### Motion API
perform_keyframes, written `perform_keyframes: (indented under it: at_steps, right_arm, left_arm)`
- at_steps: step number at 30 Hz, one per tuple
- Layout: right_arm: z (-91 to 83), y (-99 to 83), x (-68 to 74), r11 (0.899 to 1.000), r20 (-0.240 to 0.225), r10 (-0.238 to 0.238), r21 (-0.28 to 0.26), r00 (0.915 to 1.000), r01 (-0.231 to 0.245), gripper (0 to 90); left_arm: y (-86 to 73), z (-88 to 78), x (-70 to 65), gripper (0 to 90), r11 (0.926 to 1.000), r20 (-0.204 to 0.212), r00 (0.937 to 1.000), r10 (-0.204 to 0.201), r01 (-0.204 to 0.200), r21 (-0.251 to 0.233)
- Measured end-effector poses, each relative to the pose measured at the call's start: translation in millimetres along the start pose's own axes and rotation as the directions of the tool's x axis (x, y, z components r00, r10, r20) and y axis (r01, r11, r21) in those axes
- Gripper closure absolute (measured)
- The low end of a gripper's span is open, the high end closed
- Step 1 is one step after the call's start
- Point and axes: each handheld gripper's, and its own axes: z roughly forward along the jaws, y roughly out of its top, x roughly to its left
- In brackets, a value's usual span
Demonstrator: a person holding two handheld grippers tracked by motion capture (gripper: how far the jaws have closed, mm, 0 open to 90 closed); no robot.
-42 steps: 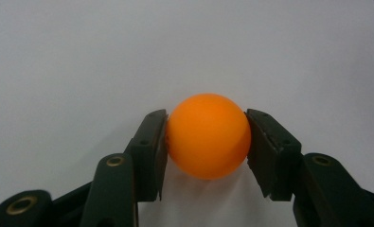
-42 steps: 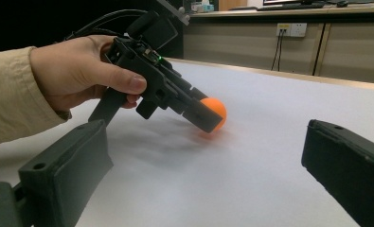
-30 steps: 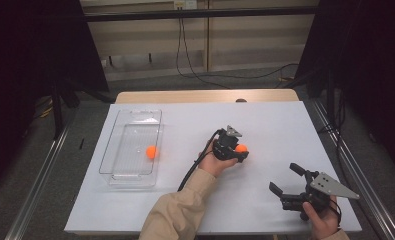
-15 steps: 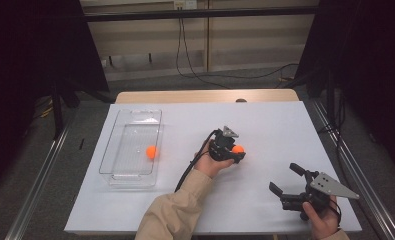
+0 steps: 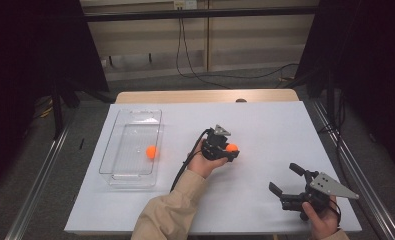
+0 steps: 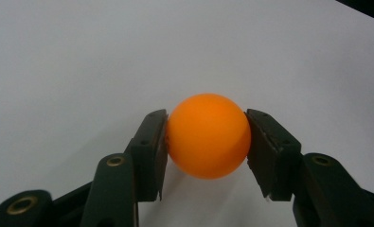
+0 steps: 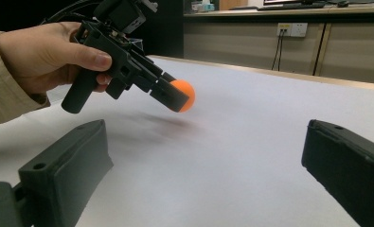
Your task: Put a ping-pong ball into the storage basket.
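The left gripper (image 5: 231, 149) is clamped on an orange ball (image 6: 208, 135): in the left gripper view the two black fingers (image 6: 149, 149) press against the ball's opposite sides, one pad on each flank, and the ball bulges out past the fingertips toward the white table (image 6: 80, 56). In the right gripper view the same ball (image 7: 183, 95) sits at the very tip of the left gripper, lifted clear of the tabletop, with a soft shadow on the sheet below the fingers. The left hand (image 5: 205, 161) wraps the gripper's grip, its beige sleeve (image 5: 167, 212) running back to the near edge. The right gripper (image 5: 284, 178) rests near the table's near right corner, well apart from the ball, its fingers spread wide with nothing between them; in its own view the two dark pads (image 7: 66, 165) stand far apart over bare white surface, and the held ball lies beyond them, toward the left pad's side. A second orange ball (image 5: 151, 152) lies inside a clear plastic tray (image 5: 116, 172), well off from the left gripper's fingers, on the side away from the right gripper.
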Motion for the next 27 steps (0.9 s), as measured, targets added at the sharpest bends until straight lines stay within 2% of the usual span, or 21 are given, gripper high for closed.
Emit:
perform_keyframes:
  at_steps: [5,16,27]
  right_arm:
    - [-0.2,0.0,-0.2,1.0,0.002,0.006,-0.002,1.0,-0.006,1.1]
    - [0.0,-0.2,-0.3,1.0,-0.001,-0.001,0.003,1.0,0.001,1.1]
    - [0.5,-0.4,0.3,1.0,0.0,0.002,0.003,1.0,-0.002,1.1]
  left_arm:
    - [-2.9,-3.2,1.7,50.9,0.9999,-0.006,1.0,0.007,-0.007,0.008]
    - [-7.5,-10.7,6.1,50.9,1.0,-0.01,0.9999,-0.008,0.008,-0.005]
    - [-10.3,-17.1,8.1,50.9,0.9998,-0.002,0.9998,-0.019,0.019,0.002]
